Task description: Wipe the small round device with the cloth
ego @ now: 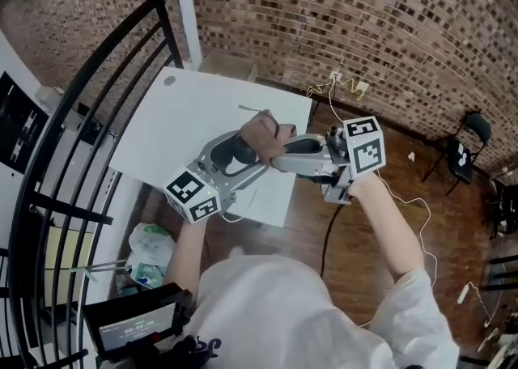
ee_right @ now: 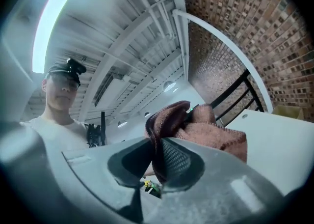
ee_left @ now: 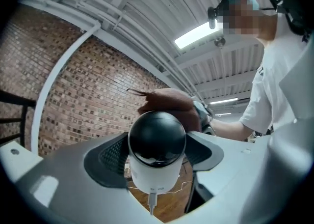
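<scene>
Small round device (ee_left: 157, 142) is clamped in left tool (ego: 240, 151); cloth (ee_right: 211, 134) is pinched by right tool (ee_right: 158, 161), over white bench (ego: 182, 112); brick wall (ego: 364, 11) behind.

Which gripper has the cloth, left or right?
The right gripper: its jaws pinch the brown cloth. The left gripper holds the small round device instead.

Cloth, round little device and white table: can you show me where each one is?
cloth (ee_right: 211, 132), right gripper view, on its bunched pinkish fold.
small round device (ee_left: 157, 139), left gripper view, on its black dome.
table (ego: 182, 129), head view, on its bare white top.
</scene>
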Motion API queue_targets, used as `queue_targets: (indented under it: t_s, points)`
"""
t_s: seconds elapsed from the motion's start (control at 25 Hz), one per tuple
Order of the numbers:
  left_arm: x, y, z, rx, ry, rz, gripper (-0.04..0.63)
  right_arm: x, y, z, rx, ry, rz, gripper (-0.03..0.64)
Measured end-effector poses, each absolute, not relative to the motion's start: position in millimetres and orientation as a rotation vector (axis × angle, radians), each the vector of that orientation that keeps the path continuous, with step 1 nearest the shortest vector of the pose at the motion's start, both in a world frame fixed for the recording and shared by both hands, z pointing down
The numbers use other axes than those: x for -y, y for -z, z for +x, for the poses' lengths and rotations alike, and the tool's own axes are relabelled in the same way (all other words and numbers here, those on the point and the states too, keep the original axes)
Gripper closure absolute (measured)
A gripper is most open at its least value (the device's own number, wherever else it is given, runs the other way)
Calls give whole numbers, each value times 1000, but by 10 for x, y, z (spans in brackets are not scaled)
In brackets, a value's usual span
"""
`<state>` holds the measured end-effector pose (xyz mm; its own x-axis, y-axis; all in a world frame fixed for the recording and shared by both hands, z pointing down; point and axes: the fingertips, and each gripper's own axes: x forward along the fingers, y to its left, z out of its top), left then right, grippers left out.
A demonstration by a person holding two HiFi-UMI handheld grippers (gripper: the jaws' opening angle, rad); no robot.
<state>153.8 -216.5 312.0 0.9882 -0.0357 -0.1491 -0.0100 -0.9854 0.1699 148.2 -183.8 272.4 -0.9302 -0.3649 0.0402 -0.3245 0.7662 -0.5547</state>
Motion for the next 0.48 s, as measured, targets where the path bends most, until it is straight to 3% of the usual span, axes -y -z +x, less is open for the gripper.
queue_targets:
  t_s: [0.2,0.48]
  points:
    - [2160,-3152,1528,40,221,2951,221,1673,-2828,1374,-2915,897,-530,580]
    - [1449,-2943,1360,-464,329,2999,221,2033,-2582,2186,-2661,791,-838,580]
